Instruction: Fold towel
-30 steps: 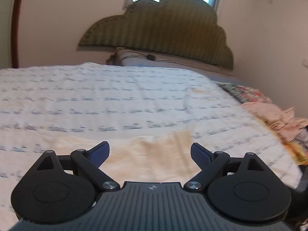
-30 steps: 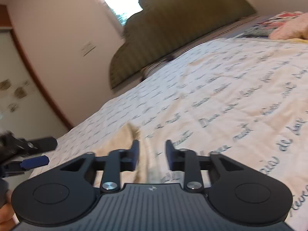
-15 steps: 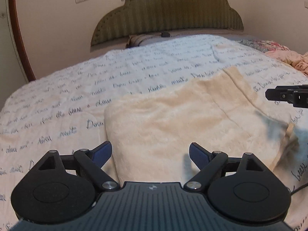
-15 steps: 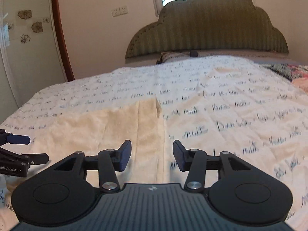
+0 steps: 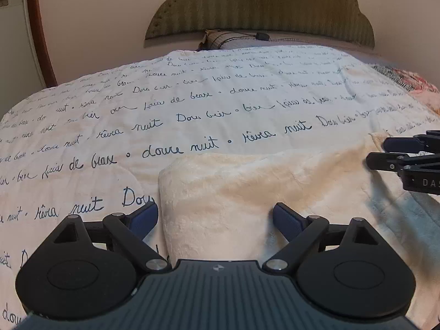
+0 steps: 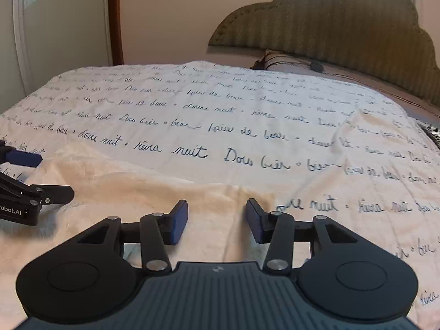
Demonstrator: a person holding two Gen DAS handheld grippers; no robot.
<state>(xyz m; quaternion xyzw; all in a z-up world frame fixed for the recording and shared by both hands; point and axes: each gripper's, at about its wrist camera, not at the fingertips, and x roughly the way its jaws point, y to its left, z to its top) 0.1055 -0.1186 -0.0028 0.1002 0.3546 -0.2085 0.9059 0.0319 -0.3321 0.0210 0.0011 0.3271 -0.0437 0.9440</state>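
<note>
A cream fluffy towel (image 5: 247,189) lies folded on the bed, its rounded left edge pointing toward me. My left gripper (image 5: 216,220) hovers low over that left end, open, with the edge lying between its blue pads (image 5: 143,221). The right gripper (image 5: 381,154) pokes in from the right edge over the towel's far right corner. In the right wrist view the towel (image 6: 123,187) spreads to the left, and my right gripper (image 6: 217,220) stands open above its right edge, holding nothing. The left gripper (image 6: 52,176) shows at the left edge.
The towel rests on a white bedspread (image 5: 192,104) printed with dark script. A green scalloped headboard (image 5: 261,8) and a pillow (image 5: 231,40) with a black cable sit at the far end. Patterned cloth (image 5: 412,82) lies at the right. A wooden door frame (image 6: 115,19) stands on the left.
Both grippers have tilted down and come in low over the towel's two ends. The right jaws stand wider apart than a second ago, with the towel no longer between them.
</note>
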